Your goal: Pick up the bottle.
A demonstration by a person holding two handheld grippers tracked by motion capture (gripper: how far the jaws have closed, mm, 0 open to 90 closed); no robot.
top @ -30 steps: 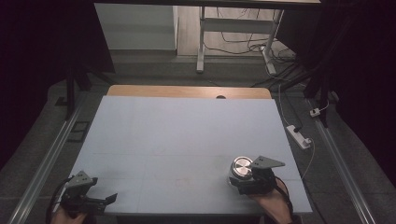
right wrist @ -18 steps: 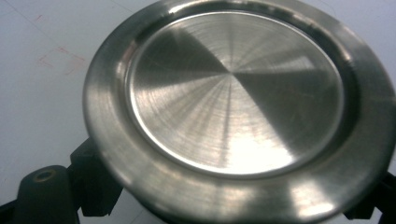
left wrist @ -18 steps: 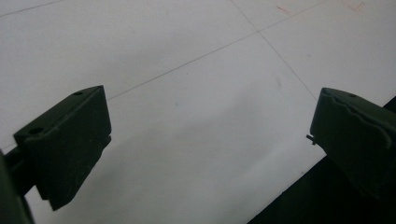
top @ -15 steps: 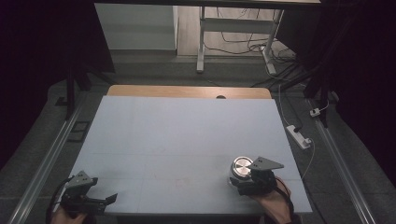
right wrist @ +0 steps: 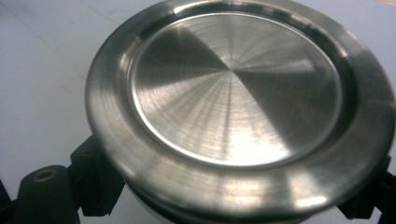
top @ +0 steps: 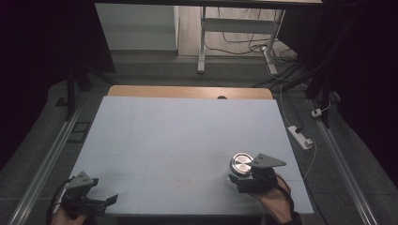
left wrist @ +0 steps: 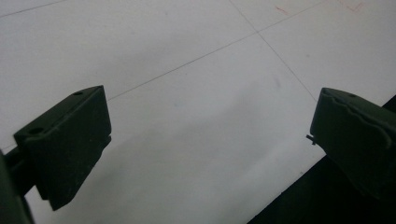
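A round container with a brushed steel lid point(top: 242, 164) point(right wrist: 233, 88) stands on the white table point(top: 183, 136) near the front right. My right gripper point(top: 240, 179) point(right wrist: 229, 198) is shut on the container just under the lid's rim, one black jaw on each side. What little of the body shows below the lid looks pale. My left gripper point(top: 109, 200) point(left wrist: 210, 135) hangs at the table's front left corner. It is open, its jaws wide apart over bare white surface and the table's near edge, with nothing between them.
A strip of wood point(top: 187, 92) shows along the table's far edge. On the floor to the right lies a white power strip point(top: 300, 137) with its cable. Metal rails point(top: 47, 164) run along both sides, and a desk frame point(top: 202, 42) stands behind.
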